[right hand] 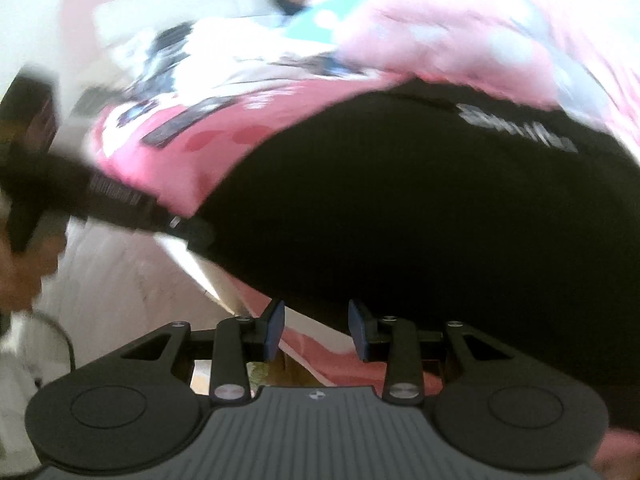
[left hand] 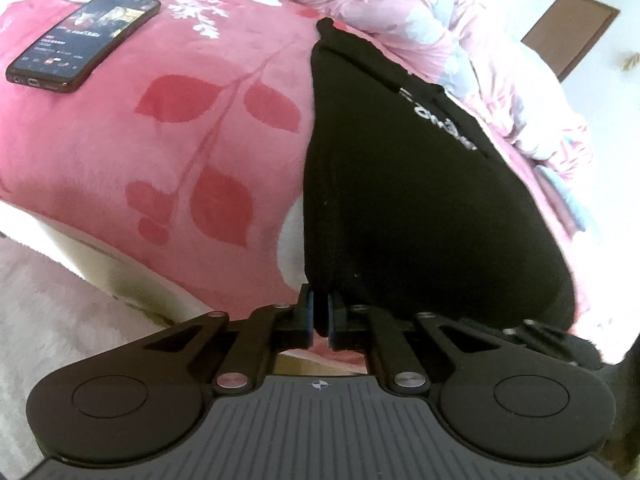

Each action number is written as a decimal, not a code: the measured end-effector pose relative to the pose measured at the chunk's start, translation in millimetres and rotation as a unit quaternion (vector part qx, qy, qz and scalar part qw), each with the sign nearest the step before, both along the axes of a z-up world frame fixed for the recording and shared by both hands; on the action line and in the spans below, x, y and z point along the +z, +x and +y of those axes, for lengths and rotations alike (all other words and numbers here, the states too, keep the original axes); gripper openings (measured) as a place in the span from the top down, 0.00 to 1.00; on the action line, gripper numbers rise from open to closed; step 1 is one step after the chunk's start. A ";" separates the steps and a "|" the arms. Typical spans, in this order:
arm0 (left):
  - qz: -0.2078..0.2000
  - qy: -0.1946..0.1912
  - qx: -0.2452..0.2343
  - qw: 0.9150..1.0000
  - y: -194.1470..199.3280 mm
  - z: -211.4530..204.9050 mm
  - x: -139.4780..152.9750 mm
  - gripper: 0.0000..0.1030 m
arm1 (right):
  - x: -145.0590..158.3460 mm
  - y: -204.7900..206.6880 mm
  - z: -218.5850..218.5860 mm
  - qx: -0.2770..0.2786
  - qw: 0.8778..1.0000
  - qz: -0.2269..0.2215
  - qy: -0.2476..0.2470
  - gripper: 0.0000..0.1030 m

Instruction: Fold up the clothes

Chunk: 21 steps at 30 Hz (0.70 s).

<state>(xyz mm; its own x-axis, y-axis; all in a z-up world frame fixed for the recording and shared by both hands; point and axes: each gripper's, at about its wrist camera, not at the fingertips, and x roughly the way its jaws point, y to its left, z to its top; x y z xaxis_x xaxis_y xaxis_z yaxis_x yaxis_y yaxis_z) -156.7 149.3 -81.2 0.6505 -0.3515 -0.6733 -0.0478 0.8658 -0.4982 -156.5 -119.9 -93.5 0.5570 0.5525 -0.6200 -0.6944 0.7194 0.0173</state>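
A black garment (left hand: 404,200) with white lettering lies on a pink leaf-patterned blanket (left hand: 180,140) on the bed. My left gripper (left hand: 320,316) is shut on the garment's near lower edge. In the blurred right wrist view the same black garment (right hand: 400,208) fills the middle. My right gripper (right hand: 316,328) is open and empty, just below the garment's near edge. The left gripper's body (right hand: 120,200) shows at the left of that view, at the garment's corner.
A phone (left hand: 84,40) with its screen lit lies on the blanket at the far left. A crumpled pink floral quilt (left hand: 420,20) is heaped behind the garment. The bed's white edge (left hand: 100,264) and pale floor are at the lower left.
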 end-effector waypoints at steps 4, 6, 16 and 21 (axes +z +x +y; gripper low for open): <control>0.013 -0.029 -0.004 0.999 -2.4 8.3 10.4 0.96 | 2.0 -15.5 25.4 0.064 0.996 -0.056 -0.023 0.64; 0.020 -0.043 -0.007 0.999 -1.5 10.4 14.0 0.96 | 2.4 -20.9 36.6 0.090 0.993 -0.077 -0.025 0.64; 0.036 -0.067 -0.029 0.997 7.1 16.2 17.5 0.96 | -16.0 -41.6 85.8 0.138 0.968 -0.189 -0.091 0.64; 0.041 -0.100 -0.030 0.994 9.2 27.0 16.9 0.96 | -17.2 -51.3 89.9 0.120 0.961 -0.228 -0.096 0.65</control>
